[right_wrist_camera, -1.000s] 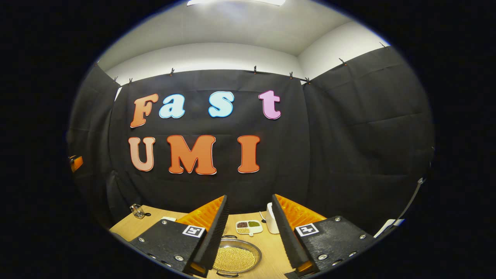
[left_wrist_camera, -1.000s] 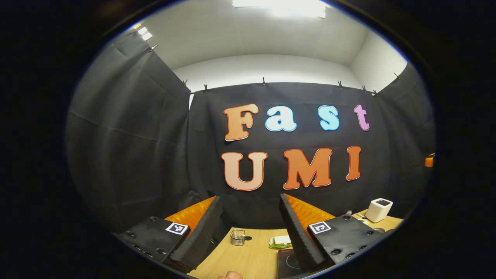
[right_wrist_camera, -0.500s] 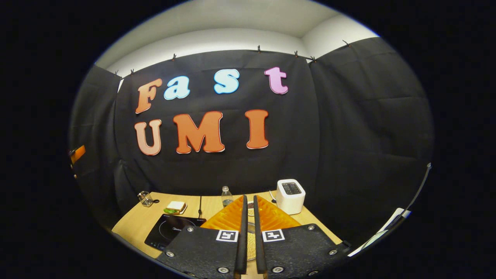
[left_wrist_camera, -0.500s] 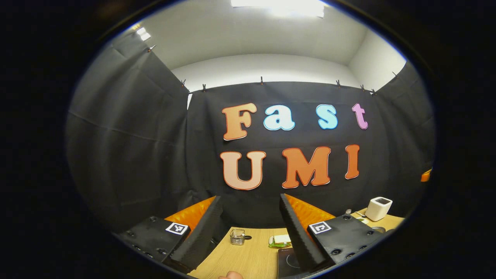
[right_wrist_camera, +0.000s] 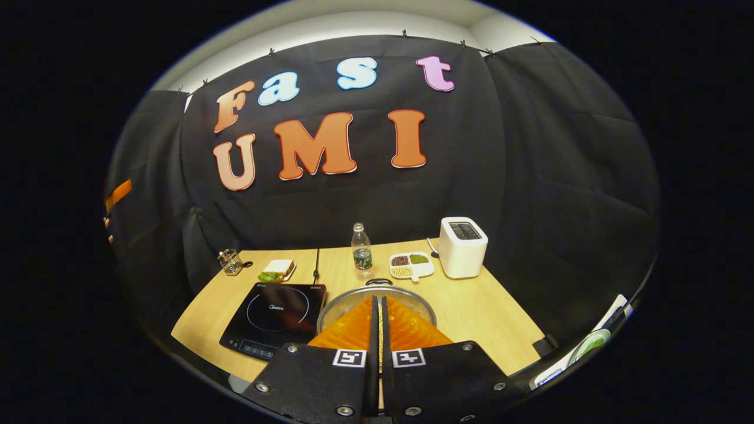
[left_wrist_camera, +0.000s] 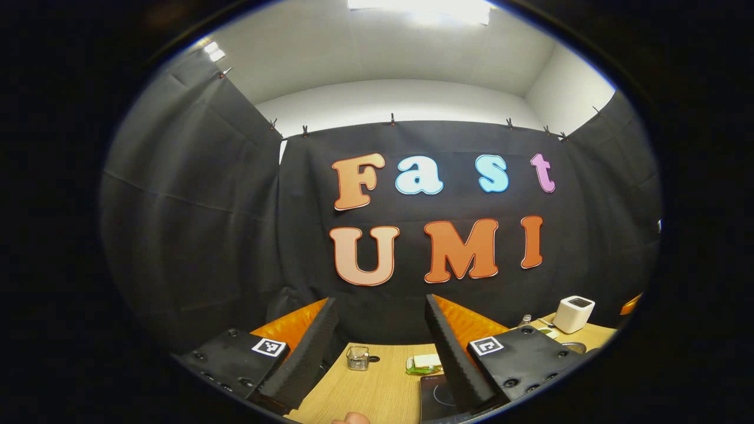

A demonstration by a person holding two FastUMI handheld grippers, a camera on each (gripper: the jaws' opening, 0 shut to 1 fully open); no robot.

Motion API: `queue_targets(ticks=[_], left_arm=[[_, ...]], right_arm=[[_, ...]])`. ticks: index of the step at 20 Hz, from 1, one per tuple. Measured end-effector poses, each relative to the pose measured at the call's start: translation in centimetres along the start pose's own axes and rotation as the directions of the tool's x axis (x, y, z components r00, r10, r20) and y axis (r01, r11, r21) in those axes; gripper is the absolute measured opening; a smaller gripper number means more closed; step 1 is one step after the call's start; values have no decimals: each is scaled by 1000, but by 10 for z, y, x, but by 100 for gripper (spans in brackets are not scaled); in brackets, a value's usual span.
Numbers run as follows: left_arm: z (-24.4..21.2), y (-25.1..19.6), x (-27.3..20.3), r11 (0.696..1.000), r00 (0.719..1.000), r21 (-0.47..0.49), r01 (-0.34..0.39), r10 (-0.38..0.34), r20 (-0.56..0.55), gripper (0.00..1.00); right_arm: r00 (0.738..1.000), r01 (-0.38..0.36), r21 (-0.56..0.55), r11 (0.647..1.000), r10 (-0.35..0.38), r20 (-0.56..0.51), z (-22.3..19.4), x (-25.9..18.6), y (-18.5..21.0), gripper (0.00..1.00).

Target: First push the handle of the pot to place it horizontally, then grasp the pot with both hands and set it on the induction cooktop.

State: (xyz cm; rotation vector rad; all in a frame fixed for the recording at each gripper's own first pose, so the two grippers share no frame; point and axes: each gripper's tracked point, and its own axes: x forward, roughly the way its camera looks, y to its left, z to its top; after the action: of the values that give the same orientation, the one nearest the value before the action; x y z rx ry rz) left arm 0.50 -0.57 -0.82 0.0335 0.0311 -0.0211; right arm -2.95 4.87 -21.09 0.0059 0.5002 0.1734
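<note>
Tipping down toward the bench (right_wrist_camera: 500, 318), the right hand-held gripper (right_wrist_camera: 377, 301) has pressed together above the pot (right_wrist_camera: 412, 297) beside the induction cooktop (right_wrist_camera: 274, 318), likely readying the handle (right_wrist_camera: 379, 282) push; the left hand-held gripper (left_wrist_camera: 377, 321) stays spread.

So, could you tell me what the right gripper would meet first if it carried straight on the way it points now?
Most likely the pot: the right gripper, fingers nearly shut, points over its near rim, though depth is unclear.
</note>
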Motion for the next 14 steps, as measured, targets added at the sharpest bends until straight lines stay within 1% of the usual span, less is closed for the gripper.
queue_targets(ticks=[2, 5, 8, 12, 14], left_arm=[[-2, 0, -1, 1000, 1000, 3, 2, -2, -5, 98], [-9, 0, 1, 1000, 1000, -2, 6, -6, -20, 98], [-15, 2, 4, 1000, 999, -7, -6, 6, -33, 96], [-26, 5, 8, 1000, 998, 0, -20, 20, -53, 98], [-33, 6, 9, 1000, 998, 9, -21, 22, -62, 98]], right_arm=[[999, -16, 3, 1000, 17, -34, -18, 5, 6, 0], [997, -20, 8, 1000, 21, -74, -41, 11, 10, 0], [990, -52, 33, 998, 56, -129, -72, 14, 24, 0], [972, -95, 45, 994, 102, -210, -114, 25, 43, 0], [958, -114, 65, 991, 127, -259, -136, 31, 50, 0]])
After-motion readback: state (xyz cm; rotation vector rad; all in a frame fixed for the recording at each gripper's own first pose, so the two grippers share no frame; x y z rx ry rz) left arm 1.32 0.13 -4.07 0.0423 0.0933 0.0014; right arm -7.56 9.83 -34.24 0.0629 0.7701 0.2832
